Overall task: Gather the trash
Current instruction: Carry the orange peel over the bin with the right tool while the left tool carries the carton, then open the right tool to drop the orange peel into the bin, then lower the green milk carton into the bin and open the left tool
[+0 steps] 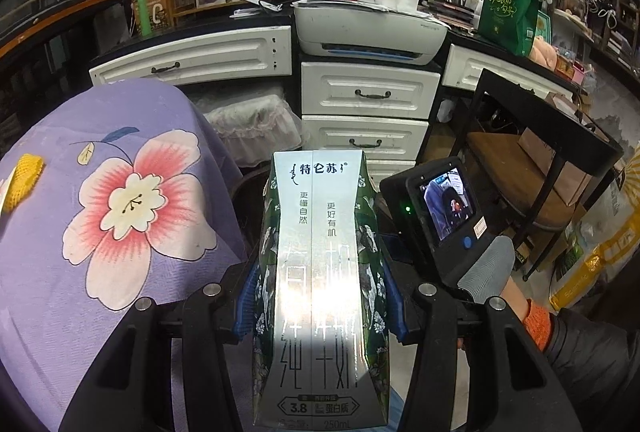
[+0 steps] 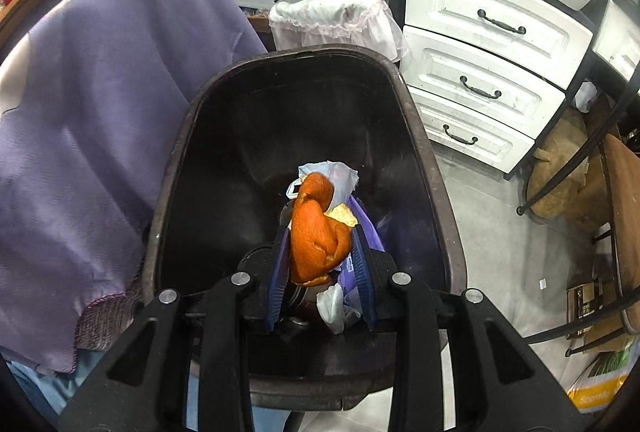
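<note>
- Risks first: right tongs (image 2: pixel 323 268) are clamped on orange peel (image 2: pixel 318 236), directly above the open dark bin (image 2: pixel 420 135). Peel is soft and curled; on release it could stick to a blue pad, I'd guess.
- Plastic wrapper scraps (image 2: pixel 334 306) sit between the pads behind the peel. Can't tell if they're gripped too or already lying in the bin.
- Left tongs (image 1: pixel 320 296) are clamped on a milk carton (image 1: pixel 320 272), held upright in the air, off the desk and not over the bin in that view. Carton sides look pinched in; a thin, likely empty box could buckle further and slip.
- Right hand's gripper and its screen (image 1: pixel 448 207) sit just beside the carton. Collision is possible if both go for the bin together.
- Yellow foam net (image 1: pixel 24 179) lies on the desk (image 1: pixel 120 232) at its left edge, probably trash not yet collected.
- Desk wears a purple flowered cloth hanging over the edge next to the bin; loose fabric could snag the tongs.
- Room: cluttered. White drawers (image 1: pixel 368 95) with a printer (image 1: pixel 372 31) on top, green bag (image 1: pixel 508 7), shelves behind, a black frame table at right, tiled floor.
</note>
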`<state>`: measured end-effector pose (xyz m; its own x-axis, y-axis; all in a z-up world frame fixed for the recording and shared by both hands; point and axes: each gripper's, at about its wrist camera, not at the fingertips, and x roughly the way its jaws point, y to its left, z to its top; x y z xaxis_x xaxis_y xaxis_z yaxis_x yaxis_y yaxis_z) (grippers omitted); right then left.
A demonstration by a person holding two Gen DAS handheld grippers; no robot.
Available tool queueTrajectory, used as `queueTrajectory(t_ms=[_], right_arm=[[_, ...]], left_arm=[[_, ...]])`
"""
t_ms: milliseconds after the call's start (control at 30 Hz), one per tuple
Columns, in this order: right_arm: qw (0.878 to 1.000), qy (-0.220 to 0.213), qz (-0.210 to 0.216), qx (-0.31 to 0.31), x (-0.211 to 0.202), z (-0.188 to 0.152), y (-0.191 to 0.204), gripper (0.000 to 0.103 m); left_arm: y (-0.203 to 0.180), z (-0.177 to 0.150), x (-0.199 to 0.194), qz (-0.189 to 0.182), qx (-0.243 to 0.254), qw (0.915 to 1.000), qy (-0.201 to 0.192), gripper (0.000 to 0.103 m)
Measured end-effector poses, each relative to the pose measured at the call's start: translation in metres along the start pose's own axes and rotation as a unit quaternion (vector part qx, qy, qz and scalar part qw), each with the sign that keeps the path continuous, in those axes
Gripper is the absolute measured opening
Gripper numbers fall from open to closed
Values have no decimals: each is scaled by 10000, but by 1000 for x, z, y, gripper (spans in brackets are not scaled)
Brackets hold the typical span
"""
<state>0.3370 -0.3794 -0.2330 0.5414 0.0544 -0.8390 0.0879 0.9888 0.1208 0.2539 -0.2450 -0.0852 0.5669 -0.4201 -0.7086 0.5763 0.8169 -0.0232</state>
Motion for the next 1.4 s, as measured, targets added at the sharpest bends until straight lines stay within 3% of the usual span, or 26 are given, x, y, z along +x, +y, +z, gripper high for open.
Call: queueTrajectory(t_ms=[133,433,533,700,1000,1400], right_arm=[[9998,-144,-111,-5,-10,4,-2,50],[9969,-732,-286,5,-72,8,-12,51],[9945,-958,-423,37,-94,5,-16,64],[9893,-1236,-774,1,-126,0,-26,65],[9856,-1412,-916,167,-157,-16,-43,65],[9846,-1430,-936,370,-168,-28,-57,65]], left_arm=[[-2,-1,8,19,23,10000,68,50],[-4,2,19,16,88,9998,159,50],[-6,4,25,5,109,9997,198,50],[-10,6,39,15,179,9994,299,50],[-12,12,70,151,286,9983,481,50],[-15,10,108,230,299,9959,827,50]])
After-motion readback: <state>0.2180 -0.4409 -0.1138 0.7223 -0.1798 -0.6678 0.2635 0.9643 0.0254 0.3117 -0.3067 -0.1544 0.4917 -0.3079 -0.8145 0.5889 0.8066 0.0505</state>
